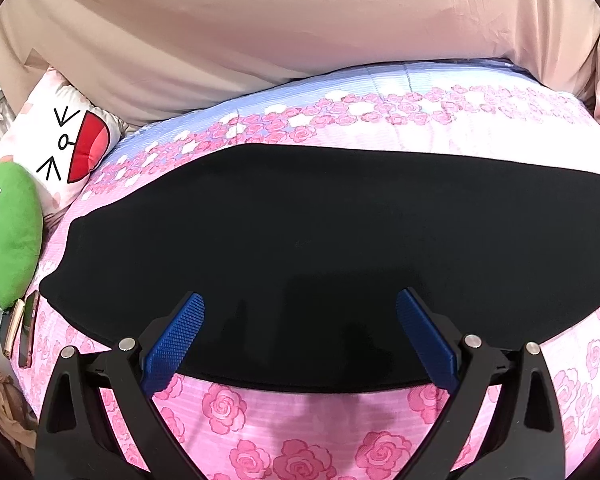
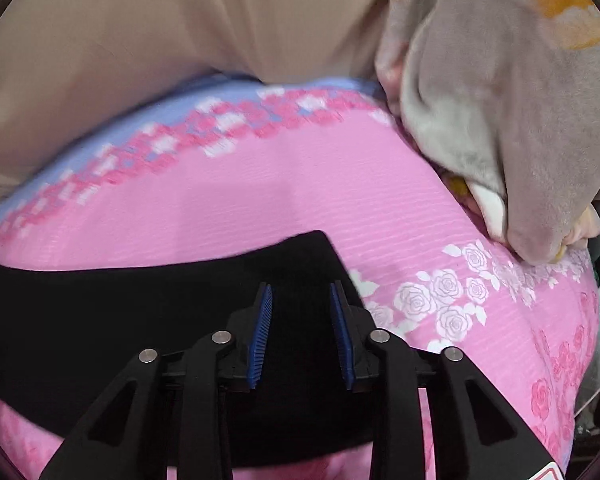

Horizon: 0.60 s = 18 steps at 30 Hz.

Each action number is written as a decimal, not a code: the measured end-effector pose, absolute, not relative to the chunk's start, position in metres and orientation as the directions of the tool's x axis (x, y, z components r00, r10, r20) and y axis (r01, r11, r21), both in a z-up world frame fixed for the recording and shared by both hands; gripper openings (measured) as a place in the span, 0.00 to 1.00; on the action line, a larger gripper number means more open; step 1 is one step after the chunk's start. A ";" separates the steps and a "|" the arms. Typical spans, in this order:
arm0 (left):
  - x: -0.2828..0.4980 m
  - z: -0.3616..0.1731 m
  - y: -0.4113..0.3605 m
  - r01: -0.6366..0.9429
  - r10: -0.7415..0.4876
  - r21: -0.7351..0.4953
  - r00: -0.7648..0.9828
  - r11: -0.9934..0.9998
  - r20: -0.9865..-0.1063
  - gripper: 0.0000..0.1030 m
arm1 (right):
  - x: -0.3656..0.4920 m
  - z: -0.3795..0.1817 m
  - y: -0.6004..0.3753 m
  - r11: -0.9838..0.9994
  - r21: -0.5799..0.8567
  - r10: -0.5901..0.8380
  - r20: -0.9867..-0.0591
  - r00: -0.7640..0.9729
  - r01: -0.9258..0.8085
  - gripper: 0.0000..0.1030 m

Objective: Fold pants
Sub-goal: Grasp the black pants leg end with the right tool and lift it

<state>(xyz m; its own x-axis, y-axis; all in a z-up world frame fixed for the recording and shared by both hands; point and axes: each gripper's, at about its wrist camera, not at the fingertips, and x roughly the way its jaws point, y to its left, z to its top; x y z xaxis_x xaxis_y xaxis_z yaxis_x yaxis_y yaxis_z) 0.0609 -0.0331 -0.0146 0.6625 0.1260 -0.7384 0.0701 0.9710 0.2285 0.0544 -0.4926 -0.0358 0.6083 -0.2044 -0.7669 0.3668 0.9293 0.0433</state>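
Pants (image 1: 300, 240) lie flat as a black band across the pink rose bedspread (image 1: 284, 432), green plush (image 1: 8, 236) just off their left end. Left gripper (image 1: 300, 312) hovers spread wide over the near edge, gripping nothing. Right gripper (image 2: 300, 320), partly parted, empty, sits over the right end. Risk: pinching only the top layer, or bedspread too, skewing the fold.

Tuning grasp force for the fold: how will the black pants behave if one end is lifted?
The pants lie flat and follow the bedspread, so they will probably drape limply, not hold shape. The cloth looks thin, so likely light. Both the left gripper and right gripper are open above them; an end pinch would likely drag the rest along.
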 end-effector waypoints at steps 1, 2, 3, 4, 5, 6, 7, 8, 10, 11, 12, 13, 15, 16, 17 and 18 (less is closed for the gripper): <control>0.061 -0.015 -0.032 0.066 0.135 0.236 0.662 0.969 -0.737 0.92 | 0.054 -0.036 -0.494 0.925 0.048 -0.210 -0.763 0.611 0.377 0.16; 0.062 -0.015 -0.031 0.065 0.137 0.239 0.663 0.969 -0.736 0.92 | 0.052 -0.029 -0.491 0.924 0.084 -0.188 -0.751 0.633 0.374 0.18; 0.062 -0.015 -0.029 0.064 0.139 0.241 0.664 0.968 -0.735 0.92 | 0.050 -0.024 -0.488 0.927 0.099 -0.176 -0.739 0.651 0.363 0.18; 0.063 -0.015 -0.028 0.061 0.141 0.242 0.664 0.968 -0.735 0.92 | 0.049 -0.020 -0.483 0.932 0.106 -0.167 -0.724 0.669 0.347 0.18; 0.064 -0.015 -0.027 0.059 0.141 0.238 0.662 0.969 -0.736 0.92 | 0.052 -0.020 -0.476 0.940 0.081 -0.174 -0.723 0.669 0.332 0.18; 0.066 -0.016 -0.026 0.057 0.139 0.234 0.659 0.971 -0.739 0.92 | 0.060 -0.026 -0.473 0.943 0.044 -0.191 -0.742 0.643 0.331 0.18; 0.067 -0.017 -0.026 0.056 0.139 0.231 0.657 0.971 -0.741 0.92 | 0.065 -0.033 -0.473 0.941 0.014 -0.209 -0.762 0.613 0.339 0.18; 0.068 -0.017 -0.025 0.054 0.140 0.230 0.655 0.972 -0.743 0.92 | 0.068 -0.040 -0.476 0.938 0.008 -0.215 -0.771 0.599 0.347 0.17; 0.067 -0.018 -0.024 0.052 0.142 0.232 0.655 0.971 -0.742 0.92 | 0.062 -0.034 -0.477 0.929 0.037 -0.209 -0.768 0.605 0.368 0.18; 0.067 -0.017 -0.023 0.051 0.143 0.232 0.656 0.971 -0.741 0.92 | 0.054 -0.027 -0.475 0.923 0.049 -0.215 -0.755 0.620 0.381 0.22; 0.066 -0.018 -0.022 0.053 0.140 0.230 0.656 0.972 -0.742 0.92 | 0.046 -0.020 -0.471 0.923 0.062 -0.214 -0.737 0.641 0.380 0.24; 0.066 -0.017 -0.021 0.054 0.137 0.227 0.656 0.972 -0.742 0.92 | 0.034 -0.012 -0.466 0.926 0.077 -0.207 -0.717 0.666 0.370 0.28; 0.067 -0.018 -0.019 0.051 0.135 0.221 0.655 0.974 -0.743 0.92 | 0.016 -0.005 -0.459 0.924 0.085 -0.213 -0.698 0.684 0.374 0.38; 0.068 -0.018 -0.018 0.049 0.132 0.216 0.653 0.975 -0.745 0.92 | 0.003 -0.004 -0.454 0.921 0.082 -0.223 -0.690 0.688 0.381 0.43; 0.068 -0.017 -0.017 0.047 0.130 0.211 0.654 0.976 -0.745 0.92 | -0.004 -0.003 -0.453 0.918 0.083 -0.228 -0.688 0.689 0.387 0.49; 0.068 -0.017 -0.015 0.046 0.128 0.208 0.655 0.977 -0.745 0.92 | -0.013 -0.005 -0.453 0.913 0.083 -0.236 -0.689 0.685 0.399 0.52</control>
<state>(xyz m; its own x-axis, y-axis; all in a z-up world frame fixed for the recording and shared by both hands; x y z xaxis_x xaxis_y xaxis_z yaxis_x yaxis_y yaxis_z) 0.0679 -0.0154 -0.0170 0.6546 0.1278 -0.7451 0.0457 0.9771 0.2078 -0.0127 -0.4529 -0.0049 0.6855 -0.2365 -0.6886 0.3988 0.9132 0.0834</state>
